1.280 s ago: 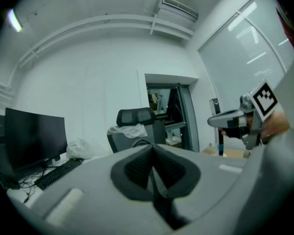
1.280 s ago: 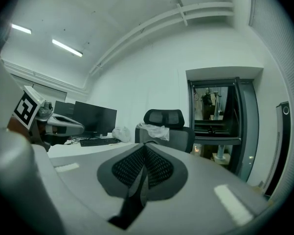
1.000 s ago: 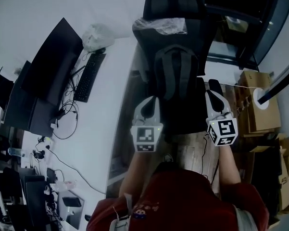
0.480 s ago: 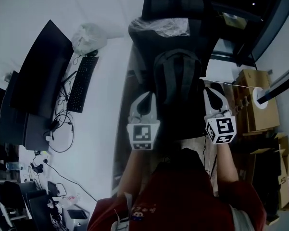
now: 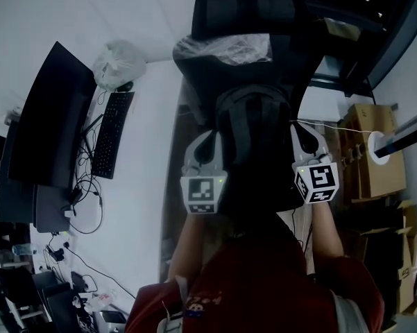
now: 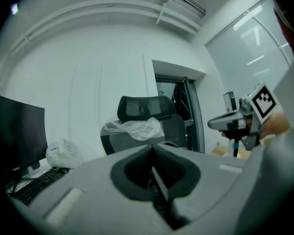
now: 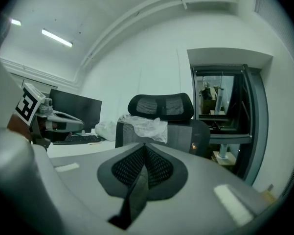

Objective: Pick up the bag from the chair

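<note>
While bag (image 5: 253, 134) sits on chair (image 5: 246, 9), left gripper (image 5: 209, 137), right gripper (image 5: 300, 132) flank it, 9 and 3 o'clock, jaws together, empty: approach step; next, open, grasp.

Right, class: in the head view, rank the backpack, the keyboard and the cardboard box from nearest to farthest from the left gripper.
From the left gripper:
1. Backpack, just right, on the chair.
2. Keyboard, left, on the desk.
3. Cardboard box, far right.

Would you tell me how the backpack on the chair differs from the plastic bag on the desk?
The backpack is dark and stands upright against the chair back; the plastic bag is pale and slumped by the keyboard. The backpack has straps; the plastic bag shows none. Both are soft bags.
</note>
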Demonstrator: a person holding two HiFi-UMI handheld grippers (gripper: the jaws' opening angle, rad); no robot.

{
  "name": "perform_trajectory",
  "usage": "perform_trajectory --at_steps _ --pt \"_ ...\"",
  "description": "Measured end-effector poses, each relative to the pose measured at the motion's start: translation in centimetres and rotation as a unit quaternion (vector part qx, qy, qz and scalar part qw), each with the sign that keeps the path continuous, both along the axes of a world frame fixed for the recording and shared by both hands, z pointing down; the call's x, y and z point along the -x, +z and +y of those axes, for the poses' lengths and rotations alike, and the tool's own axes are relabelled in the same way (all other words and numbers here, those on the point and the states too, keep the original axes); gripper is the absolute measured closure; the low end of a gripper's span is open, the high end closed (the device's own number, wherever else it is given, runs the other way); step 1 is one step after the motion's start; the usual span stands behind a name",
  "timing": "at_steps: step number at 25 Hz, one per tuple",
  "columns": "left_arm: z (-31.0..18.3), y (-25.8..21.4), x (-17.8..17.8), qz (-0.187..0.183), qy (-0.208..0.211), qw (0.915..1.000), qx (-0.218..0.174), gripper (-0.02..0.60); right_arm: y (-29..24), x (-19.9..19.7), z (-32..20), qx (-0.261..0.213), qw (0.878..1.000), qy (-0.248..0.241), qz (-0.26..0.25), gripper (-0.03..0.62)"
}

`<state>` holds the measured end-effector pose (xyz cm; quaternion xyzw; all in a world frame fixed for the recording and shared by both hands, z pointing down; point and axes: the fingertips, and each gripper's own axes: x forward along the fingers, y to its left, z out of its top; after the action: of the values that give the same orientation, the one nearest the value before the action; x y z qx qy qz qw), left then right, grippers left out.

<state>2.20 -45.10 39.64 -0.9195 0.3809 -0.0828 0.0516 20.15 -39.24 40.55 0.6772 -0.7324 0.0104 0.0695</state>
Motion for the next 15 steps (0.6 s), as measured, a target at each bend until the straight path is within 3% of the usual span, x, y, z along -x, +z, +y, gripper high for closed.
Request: perform_trajectory --at_steps 4,9,15 --pt "-3.3 0.7 -2.5 0.0 0.001 0.9999 0.014 0.583 0.7 -1.9 -3.6 0.005 1.0 -0.013 -0.005 0.591" --pt "-6.6 2.0 -5.2 -0.016 0.018 0.9993 0.027 0.529 2.0 -3.8 -7.2 0.015 0.999 -0.042 -0.011 0.578" --pt "-9.6 5.1 -7.3 -0.055 0.073 0.994 0.06 0.385 4.8 -4.2 -10.9 0.059 0.989 -0.139 -0.005 0.442"
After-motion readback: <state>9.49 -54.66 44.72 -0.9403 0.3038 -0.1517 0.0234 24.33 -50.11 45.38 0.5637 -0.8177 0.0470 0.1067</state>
